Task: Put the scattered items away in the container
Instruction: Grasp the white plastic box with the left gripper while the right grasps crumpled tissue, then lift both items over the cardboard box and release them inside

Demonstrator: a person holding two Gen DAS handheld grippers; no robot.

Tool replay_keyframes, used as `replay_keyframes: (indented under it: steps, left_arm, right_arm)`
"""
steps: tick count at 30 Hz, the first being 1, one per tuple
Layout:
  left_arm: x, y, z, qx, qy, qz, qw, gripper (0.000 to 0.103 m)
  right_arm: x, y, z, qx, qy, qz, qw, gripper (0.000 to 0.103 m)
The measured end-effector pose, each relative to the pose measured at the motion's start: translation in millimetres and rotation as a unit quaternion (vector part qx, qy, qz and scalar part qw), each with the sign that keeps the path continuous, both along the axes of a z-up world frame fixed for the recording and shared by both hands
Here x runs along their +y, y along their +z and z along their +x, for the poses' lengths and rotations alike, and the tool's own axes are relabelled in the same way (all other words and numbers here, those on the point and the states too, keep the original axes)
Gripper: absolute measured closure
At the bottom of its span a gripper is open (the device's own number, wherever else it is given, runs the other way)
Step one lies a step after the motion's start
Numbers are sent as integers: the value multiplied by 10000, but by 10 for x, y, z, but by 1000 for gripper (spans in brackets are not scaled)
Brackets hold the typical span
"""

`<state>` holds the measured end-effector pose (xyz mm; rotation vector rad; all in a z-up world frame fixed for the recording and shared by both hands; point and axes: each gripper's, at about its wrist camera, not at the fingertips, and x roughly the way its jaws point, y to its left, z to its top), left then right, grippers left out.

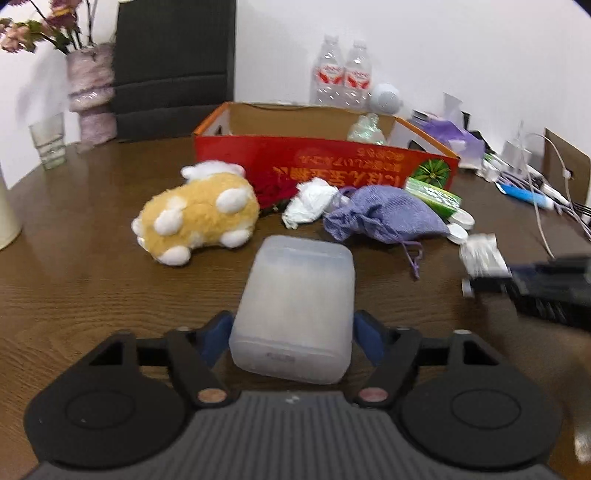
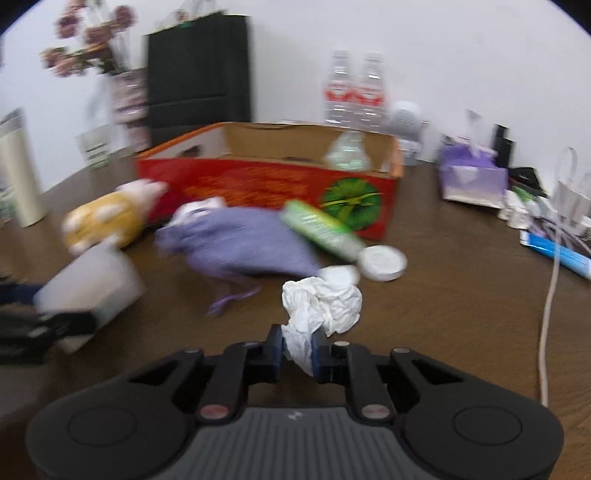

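Clear water bottles [image 1: 341, 74]: two; boxes [image 1: 325, 162]: one.

A brown wooden table [image 1: 92, 229] is carrying the clutter. At the back left, a vase [image 1: 90, 92] wrapped in pale fuzzy material is holding pink flowers [image 1: 22, 35], with an empty drinking glass [image 1: 48, 142] standing just beside it. A dark chair back [image 1: 173, 62] is showing behind the table. Two clear water bottles [image 1: 341, 75] with red labels are standing side by side against the white wall. At the right, a purple tissue box [image 2: 474, 177] is sitting near a tangle of white cables [image 1: 546, 206].
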<state>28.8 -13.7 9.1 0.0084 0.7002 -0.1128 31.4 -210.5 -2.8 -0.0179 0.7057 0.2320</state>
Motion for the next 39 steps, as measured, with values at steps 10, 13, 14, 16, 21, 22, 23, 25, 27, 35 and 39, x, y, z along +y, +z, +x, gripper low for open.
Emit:
replay_keyframes:
  steps: [10,13,14,16,21,22,23,25,27,35,39]
  left_arm:
    - [-25,-76,132,189,-327,134,9992,37]
    - [4,-72,73,129,-149,39,9998,38]
    - [8,-57,48,80,-68,45,9999,38]
    - [8,6,-42,-118,91,121,9998,38]
    - [13,238,-445,-759,425,214,9960,38]
    - [18,262,-539,-861,455,204,9950,38]
    - [27,282,-629,-931,508,200,9942,38]
    - [39,313,-800,-1053,616,180,9924,38]
    - [27,355,-987,-1203,636,149,9906,38]
    - [-65,774,-1409,-1978,531,85,9788,37]
    - [-62,1084,-1392,-2254,417,-38,9734,37]
  right_arm:
    - [106,23,-145,-82,-51,196,9998,56]
    - [135,-26,-99,-22,27,189,9998,76]
    - [162,-45,-82,26,63,160,9998,87]
    - [225,-62,-86,43,136,86,9999,93]
    - [311,116,-348,-360,12,168,9992,94]
    - [320,163,-443,-493,-31,210,9986,94]
    - [325,199,-534,-617,-99,261,9977,94]
    - [332,244,-743,-841,-237,356,9955,94]
    - [339,288,-947,-1070,-356,415,9927,94]
    - [435,655,-1530,-1999,-358,326,9786,94]
    - [435,872,-1619,-2193,-208,317,9749,94]
